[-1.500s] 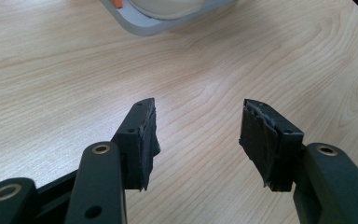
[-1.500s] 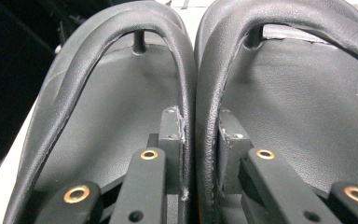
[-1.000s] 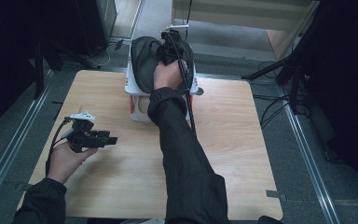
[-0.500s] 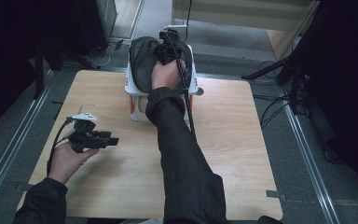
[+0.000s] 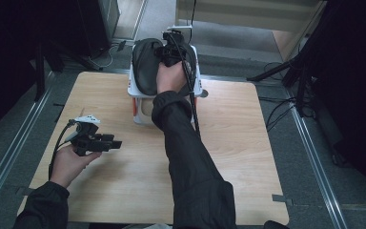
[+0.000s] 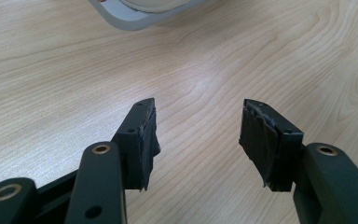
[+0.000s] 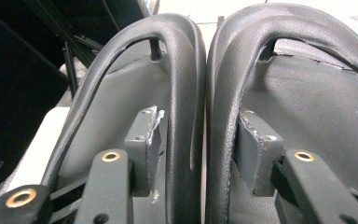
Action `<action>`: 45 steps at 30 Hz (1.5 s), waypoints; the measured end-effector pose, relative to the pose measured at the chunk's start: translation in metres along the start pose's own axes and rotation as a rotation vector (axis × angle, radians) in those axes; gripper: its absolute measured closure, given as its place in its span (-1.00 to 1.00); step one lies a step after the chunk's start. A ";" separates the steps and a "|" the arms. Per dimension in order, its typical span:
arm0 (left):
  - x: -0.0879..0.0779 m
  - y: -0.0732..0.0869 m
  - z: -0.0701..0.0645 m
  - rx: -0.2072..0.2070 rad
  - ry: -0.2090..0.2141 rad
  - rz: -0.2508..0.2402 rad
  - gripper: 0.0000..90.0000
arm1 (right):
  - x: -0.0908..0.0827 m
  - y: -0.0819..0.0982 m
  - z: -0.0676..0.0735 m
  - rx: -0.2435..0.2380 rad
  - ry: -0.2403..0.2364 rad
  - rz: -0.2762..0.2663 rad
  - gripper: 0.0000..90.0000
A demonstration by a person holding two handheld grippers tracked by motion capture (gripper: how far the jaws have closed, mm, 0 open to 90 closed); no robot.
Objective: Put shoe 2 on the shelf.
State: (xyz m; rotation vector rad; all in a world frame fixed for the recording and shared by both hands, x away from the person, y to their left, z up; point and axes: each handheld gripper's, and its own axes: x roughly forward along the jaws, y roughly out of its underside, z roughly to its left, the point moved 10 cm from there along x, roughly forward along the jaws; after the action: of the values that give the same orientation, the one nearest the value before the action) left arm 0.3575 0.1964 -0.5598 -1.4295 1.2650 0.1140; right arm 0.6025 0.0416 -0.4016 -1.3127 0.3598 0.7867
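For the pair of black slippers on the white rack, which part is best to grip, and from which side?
Grip the two inner rims together where the slippers stand side by side on the rack, coming from the open heel side. The right gripper has one finger inside each slipper, and its jaws have just been opening.

Black sleeves [image 5: 190, 157], seemingly matte black grippers [image 5: 95, 140].

Wooden table [image 5: 124, 200] with pale grain; grey floor [image 5: 310, 181] around it. Metal rails [image 5: 7, 157] run along both sides. Black cables [image 5: 279, 112] lie right of the table.
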 end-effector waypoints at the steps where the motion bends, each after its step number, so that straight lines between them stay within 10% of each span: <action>1: 0.000 0.000 0.000 0.002 -0.002 0.000 0.03 | -0.001 0.001 0.000 0.001 -0.005 0.003 0.20; 12: 0.002 0.000 0.000 0.003 -0.005 0.006 0.03 | -0.008 0.009 0.001 0.012 -0.058 0.005 0.12; 45: 0.002 -0.001 -0.001 -0.024 0.015 -0.003 0.03 | -0.088 0.077 0.002 -0.172 -0.288 0.029 0.19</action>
State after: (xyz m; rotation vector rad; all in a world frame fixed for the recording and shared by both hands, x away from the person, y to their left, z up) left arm 0.3587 0.1946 -0.5600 -1.4551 1.2768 0.1169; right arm 0.4875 0.0205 -0.3991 -1.3325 0.0828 1.0339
